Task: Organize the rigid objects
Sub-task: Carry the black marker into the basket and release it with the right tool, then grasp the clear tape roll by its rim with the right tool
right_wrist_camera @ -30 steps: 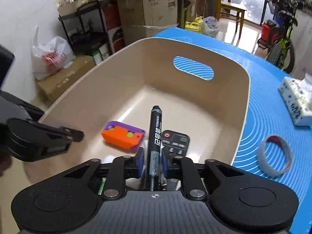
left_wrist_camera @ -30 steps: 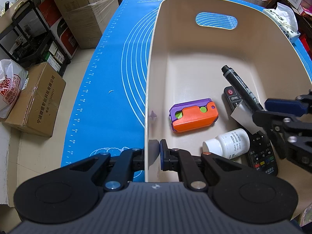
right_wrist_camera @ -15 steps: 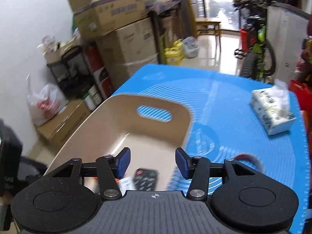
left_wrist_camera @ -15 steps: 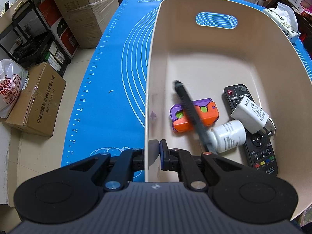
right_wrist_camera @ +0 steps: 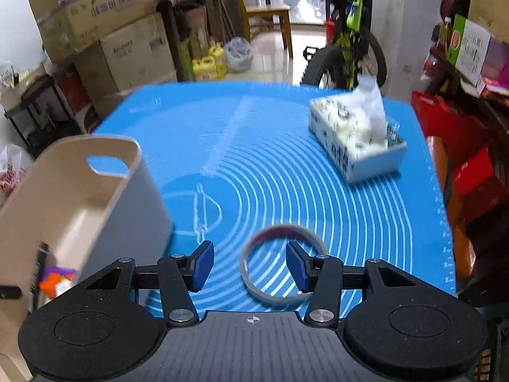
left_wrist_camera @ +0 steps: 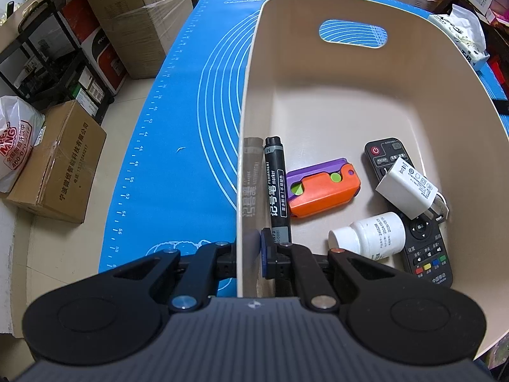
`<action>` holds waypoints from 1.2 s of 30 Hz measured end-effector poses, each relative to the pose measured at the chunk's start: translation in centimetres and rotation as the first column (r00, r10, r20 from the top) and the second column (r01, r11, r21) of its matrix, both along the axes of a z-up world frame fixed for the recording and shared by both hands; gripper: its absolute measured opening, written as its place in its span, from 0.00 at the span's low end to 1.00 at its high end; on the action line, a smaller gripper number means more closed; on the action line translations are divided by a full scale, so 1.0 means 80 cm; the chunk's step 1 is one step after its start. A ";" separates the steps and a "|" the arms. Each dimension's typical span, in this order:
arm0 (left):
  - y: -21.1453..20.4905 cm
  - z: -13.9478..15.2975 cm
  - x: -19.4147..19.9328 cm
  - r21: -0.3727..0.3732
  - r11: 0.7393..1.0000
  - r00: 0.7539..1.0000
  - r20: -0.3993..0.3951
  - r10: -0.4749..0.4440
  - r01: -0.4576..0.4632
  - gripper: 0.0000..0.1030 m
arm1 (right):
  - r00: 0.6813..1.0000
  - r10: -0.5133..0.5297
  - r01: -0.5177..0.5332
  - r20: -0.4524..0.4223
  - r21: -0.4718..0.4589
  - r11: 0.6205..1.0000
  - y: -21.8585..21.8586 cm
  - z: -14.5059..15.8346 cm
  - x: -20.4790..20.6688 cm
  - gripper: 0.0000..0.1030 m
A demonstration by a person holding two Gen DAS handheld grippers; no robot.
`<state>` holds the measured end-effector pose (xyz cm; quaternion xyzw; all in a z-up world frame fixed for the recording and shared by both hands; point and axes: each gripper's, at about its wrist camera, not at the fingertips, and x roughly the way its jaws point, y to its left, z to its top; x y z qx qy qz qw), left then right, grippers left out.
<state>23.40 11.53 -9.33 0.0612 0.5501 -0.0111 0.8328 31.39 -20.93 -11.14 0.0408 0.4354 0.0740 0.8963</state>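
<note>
My left gripper (left_wrist_camera: 251, 245) is shut on the near wall of the beige bin (left_wrist_camera: 318, 73), one finger inside and one outside. In the bin lie a black marker (left_wrist_camera: 276, 191) along the left wall, an orange and purple toy (left_wrist_camera: 321, 191), a white charger (left_wrist_camera: 407, 191), a white bottle (left_wrist_camera: 369, 238) and a black remote (left_wrist_camera: 426, 254). My right gripper (right_wrist_camera: 249, 265) is open outside the bin (right_wrist_camera: 73, 197), over the blue mat. A tape ring (right_wrist_camera: 283, 264) lies flat on the mat just beyond its fingertips, nearer the right finger.
A tissue box (right_wrist_camera: 356, 137) stands at the mat's far right. The blue mat (right_wrist_camera: 254, 159) covers the table. Cardboard boxes (left_wrist_camera: 57, 172) and shelves stand on the floor to the left; a bicycle (right_wrist_camera: 346, 47) is behind the table.
The right gripper let go of the marker, which now lies in the bin by the left wall. It then swung out of the bin, right, to over the tape ring. The left gripper stayed put.
</note>
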 end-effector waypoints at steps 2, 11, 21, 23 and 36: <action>0.000 0.000 0.000 0.001 1.000 1.000 0.000 -0.001 0.001 0.10 | 1.000 0.012 -0.013 -0.007 -0.025 1.000 0.001 -0.012 0.002 0.59; 0.000 -0.001 0.000 0.005 1.000 1.000 0.000 -0.010 0.010 0.10 | 0.994 0.094 -0.101 -0.055 -0.129 0.986 0.031 -0.051 0.018 0.59; -0.001 -0.001 0.001 0.006 1.000 1.000 0.001 -0.010 0.010 0.10 | 0.988 0.103 -0.118 -0.111 -0.138 0.983 0.033 -0.074 0.020 0.29; -0.001 -0.001 0.001 0.006 1.000 1.000 0.001 -0.010 0.010 0.10 | 0.988 0.113 -0.129 -0.109 -0.151 0.980 0.037 -0.073 0.019 0.24; -0.003 -0.002 0.001 0.011 1.000 1.000 -0.001 -0.010 0.010 0.10 | 0.993 0.092 -0.100 -0.077 -0.117 0.988 0.029 -0.053 0.012 0.17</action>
